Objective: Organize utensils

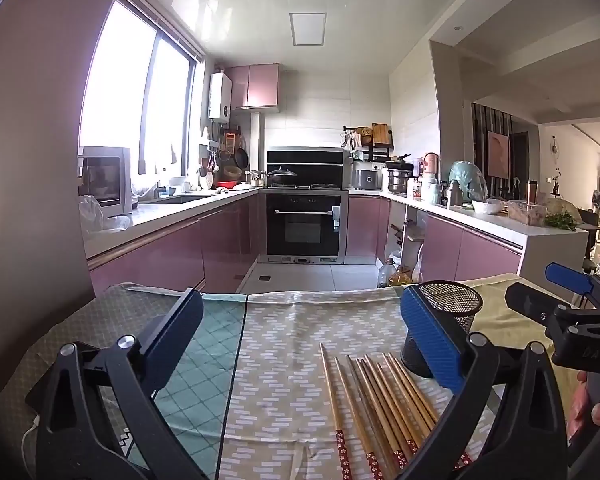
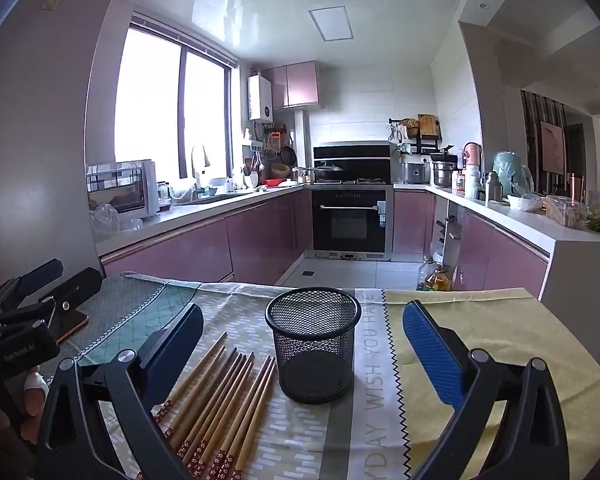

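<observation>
**Left wrist and right wrist views: chopsticks laid out beside an empty holder**

Left wrist view. Left tool spread wide, nothing between its fingers, poised above the cloth-covered worktop. Bamboo chopsticks lying flat in a loose fan, tips pointing away, patterned red ends nearest the lens. Black mesh holder upright just beyond them, partly hidden behind the blue finger pad. Right tool visible at the right edge, raised off the cloth.

Right wrist view. Right tool likewise open and empty, framing the mesh holder, which stands upright, empty, mouth up. Chopsticks just beside the holder on its left, apparently not touching it. Left tool at the left edge, above a dark object too obscured to identify.

Probable reasoning: sticks placed parallel and close to the holder so a single pinch near mid-length could lift several; holder mouth up to receive them. No stick yet stowed; task judged at its start.
</observation>
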Tool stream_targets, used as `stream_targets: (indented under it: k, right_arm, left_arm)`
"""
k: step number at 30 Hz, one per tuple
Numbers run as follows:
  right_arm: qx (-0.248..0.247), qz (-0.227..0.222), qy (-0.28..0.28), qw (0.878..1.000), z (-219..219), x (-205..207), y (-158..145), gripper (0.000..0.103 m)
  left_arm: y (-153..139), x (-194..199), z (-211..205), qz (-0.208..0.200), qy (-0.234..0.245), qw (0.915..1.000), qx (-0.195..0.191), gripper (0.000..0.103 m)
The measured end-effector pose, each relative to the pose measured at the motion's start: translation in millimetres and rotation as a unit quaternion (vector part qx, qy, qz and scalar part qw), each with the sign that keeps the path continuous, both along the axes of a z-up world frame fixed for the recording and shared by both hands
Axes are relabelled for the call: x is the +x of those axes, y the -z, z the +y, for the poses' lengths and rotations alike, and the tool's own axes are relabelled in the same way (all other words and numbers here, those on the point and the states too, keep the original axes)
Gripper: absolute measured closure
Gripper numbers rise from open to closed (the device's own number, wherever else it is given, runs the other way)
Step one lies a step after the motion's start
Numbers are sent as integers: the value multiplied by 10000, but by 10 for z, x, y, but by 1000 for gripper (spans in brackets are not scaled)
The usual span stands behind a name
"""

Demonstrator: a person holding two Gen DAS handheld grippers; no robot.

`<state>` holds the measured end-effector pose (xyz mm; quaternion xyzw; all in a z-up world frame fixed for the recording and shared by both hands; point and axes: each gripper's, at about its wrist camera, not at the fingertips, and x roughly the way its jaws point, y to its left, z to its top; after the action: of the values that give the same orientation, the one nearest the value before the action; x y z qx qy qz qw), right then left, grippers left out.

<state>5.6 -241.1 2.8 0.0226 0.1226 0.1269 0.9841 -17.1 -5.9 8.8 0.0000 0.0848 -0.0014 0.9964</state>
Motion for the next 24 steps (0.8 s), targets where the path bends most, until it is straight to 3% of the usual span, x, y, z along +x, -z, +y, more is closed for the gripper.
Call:
stream_targets:
  k: [24]
  right_arm:
    - [-1, -28, 19, 10000, -11, -24, -76, 6]
  left_arm:
    - [-40, -48, -29, -98, -39, 9999, 19, 6]
